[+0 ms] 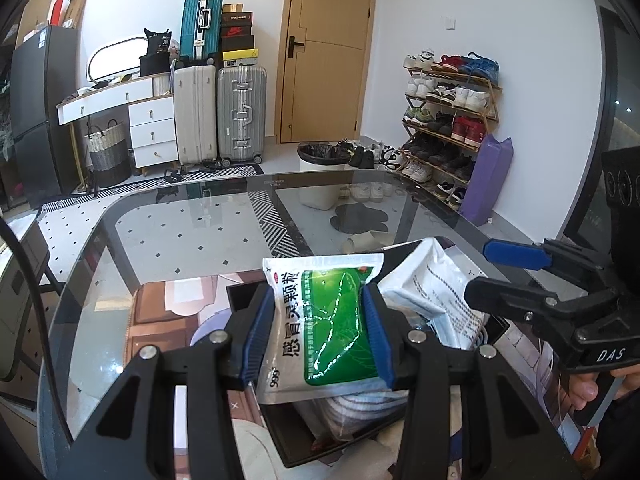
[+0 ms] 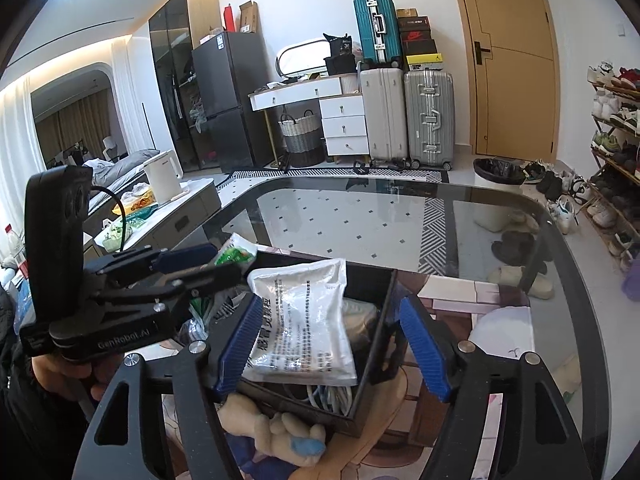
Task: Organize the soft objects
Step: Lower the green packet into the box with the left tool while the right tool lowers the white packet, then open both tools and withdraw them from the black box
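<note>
Left tool (image 1: pixel 318 320) clamped on green packet (image 1: pixel 320 320) above black box (image 2: pixel 372 344) on glass table (image 2: pixel 360 216). Right tool (image 2: pixel 332 344) open, straddling white packet (image 2: pixel 308 320) without pressing it

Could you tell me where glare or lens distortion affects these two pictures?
Left wrist view: bright glare streaks the glossy green-and-white sachet; the wooden door bows. Right wrist view: the glass table mirrors the room; ceiling lights flare top left; corners are vignetted black.
</note>
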`<state>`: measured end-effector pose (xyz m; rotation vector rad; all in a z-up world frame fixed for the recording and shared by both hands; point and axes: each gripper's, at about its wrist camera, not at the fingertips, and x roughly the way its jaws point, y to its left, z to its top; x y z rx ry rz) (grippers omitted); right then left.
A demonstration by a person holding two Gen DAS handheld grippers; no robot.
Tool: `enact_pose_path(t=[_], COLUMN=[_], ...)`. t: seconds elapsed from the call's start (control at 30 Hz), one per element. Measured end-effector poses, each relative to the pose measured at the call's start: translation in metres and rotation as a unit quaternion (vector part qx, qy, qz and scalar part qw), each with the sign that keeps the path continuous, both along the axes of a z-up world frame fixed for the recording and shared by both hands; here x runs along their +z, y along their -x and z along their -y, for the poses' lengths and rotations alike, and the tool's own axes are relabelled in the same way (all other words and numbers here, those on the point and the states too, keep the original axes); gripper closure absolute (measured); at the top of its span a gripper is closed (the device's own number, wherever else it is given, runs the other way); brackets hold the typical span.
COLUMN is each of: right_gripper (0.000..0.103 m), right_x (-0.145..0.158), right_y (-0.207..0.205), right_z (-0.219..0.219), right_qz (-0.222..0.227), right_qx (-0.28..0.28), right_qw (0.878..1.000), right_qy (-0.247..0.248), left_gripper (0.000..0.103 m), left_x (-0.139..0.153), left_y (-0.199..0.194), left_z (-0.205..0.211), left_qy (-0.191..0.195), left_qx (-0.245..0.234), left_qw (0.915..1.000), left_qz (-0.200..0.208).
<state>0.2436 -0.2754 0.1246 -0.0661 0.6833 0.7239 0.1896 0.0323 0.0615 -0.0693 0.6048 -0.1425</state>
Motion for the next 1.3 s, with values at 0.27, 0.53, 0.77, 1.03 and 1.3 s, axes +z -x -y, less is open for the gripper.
enact_pose_path(t=[0.27, 0.53, 0.77, 1.03, 1.3], right_gripper=[0.028, 0.024, 0.024, 0.003, 0.001], right_x=[-0.001, -0.001, 0.002, 0.000, -0.015], right_y=[0.000, 0.001, 0.002, 0.013, 0.037], right_z=[0.004, 0.012, 0.015, 0.020, 0.021], right_qz=[0.002, 0.005, 0.006, 0.004, -0.003], right_qx=[-0.003, -0.008, -0.008, -0.003, 0.001], right_qw=[1.000, 1.000, 1.000, 1.000, 1.000], right_qy=[-0.001, -0.008, -0.007, -0.008, 0.008], left_gripper=[0.058, 0.056, 0.024, 0.000, 0.000], left_x=[0.002, 0.005, 0.010, 0.023, 0.019], left_y=[0.001, 0.002, 0.004, 0.032, 0.060], left_z=[-0.002, 0.003, 0.004, 0.006, 0.000], left_qy=[0.002, -0.001, 0.003, -0.008, -0.022], left_qx=[0.005, 0.002, 0.002, -0.007, 0.003], left_qw=[1.0000, 1.0000, 1.0000, 0.9994, 0.9993], left_qz=[0.002, 0.005, 0.003, 0.033, 0.031])
